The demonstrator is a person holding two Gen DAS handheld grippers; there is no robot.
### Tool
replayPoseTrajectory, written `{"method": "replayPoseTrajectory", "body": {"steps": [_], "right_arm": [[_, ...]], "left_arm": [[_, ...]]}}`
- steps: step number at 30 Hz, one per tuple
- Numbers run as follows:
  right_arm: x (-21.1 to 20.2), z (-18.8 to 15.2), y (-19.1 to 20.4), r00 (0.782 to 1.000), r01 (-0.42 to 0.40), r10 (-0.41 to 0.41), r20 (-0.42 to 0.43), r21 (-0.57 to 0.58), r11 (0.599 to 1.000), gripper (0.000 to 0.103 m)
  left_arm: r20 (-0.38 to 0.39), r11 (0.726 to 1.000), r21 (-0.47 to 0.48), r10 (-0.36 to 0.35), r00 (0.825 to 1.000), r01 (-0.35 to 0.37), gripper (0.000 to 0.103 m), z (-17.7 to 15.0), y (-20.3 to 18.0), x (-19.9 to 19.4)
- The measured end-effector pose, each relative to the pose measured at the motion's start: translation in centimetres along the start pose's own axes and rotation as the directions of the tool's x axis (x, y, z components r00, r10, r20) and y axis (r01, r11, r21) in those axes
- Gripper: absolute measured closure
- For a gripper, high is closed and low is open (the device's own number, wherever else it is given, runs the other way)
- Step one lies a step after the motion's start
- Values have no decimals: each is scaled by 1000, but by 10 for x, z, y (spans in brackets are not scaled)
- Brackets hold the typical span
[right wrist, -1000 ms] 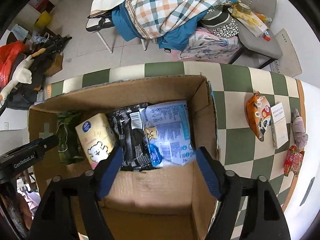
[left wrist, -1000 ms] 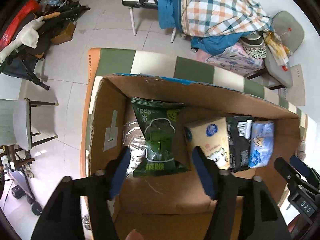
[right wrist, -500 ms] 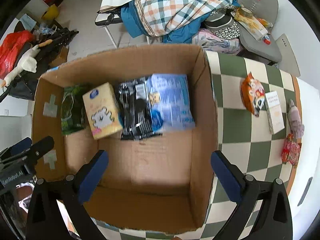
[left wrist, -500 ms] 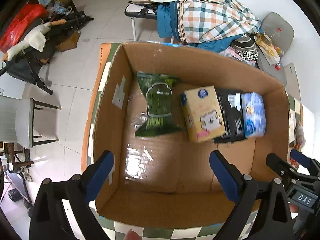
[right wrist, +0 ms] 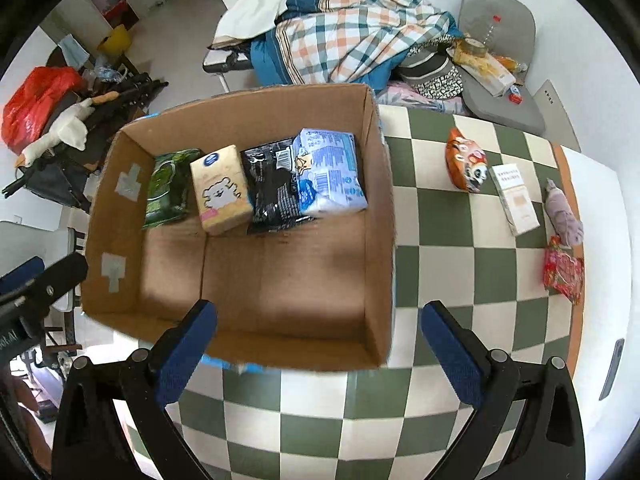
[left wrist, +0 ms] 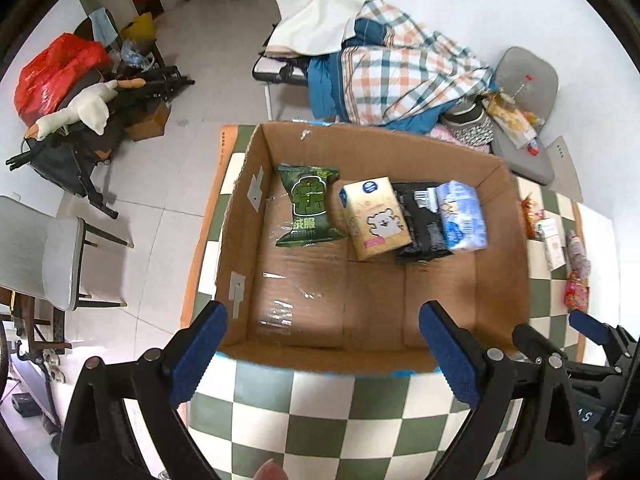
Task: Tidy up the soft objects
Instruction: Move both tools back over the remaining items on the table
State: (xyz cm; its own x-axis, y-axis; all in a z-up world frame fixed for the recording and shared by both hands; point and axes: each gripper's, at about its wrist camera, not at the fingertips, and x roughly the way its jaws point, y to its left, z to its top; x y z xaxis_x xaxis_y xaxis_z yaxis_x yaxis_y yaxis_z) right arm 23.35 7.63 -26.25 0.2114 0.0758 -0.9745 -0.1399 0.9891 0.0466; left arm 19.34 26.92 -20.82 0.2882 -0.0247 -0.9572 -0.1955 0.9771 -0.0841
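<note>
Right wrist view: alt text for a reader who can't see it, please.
An open cardboard box on a green-and-white checkered table holds four soft packs in a row along its far wall. The open, empty right gripper hovers near; four more items lie to the right.

Left gripper [left wrist: 322, 350] and right gripper [right wrist: 318, 346] side by side, blue-padded fingers [left wrist: 199, 354] spread wide, gripping nothing.

Matt brown cardboard box [left wrist: 504, 248] is holding glossy plastic packets [left wrist: 306, 206], sitting on a smooth checkered tablecloth [right wrist: 440, 248] beside matt blue-padded fingers [right wrist: 448, 354]
</note>
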Motion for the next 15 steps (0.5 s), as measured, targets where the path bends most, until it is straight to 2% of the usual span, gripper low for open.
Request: {"method": "replayPoseTrajectory", "body": {"steps": [9,15], "right_arm": [[-64,-41,-6,994,-41,42,97,-14,999,0],[-87,-61,-11,988,-116,117,97,-10,993,0]], "left_arm": [[44,1000,19,-4,999,4,5,-36,-7,-43],[49,999,1,-34,998,34,5,-47,-12,-64]]}}
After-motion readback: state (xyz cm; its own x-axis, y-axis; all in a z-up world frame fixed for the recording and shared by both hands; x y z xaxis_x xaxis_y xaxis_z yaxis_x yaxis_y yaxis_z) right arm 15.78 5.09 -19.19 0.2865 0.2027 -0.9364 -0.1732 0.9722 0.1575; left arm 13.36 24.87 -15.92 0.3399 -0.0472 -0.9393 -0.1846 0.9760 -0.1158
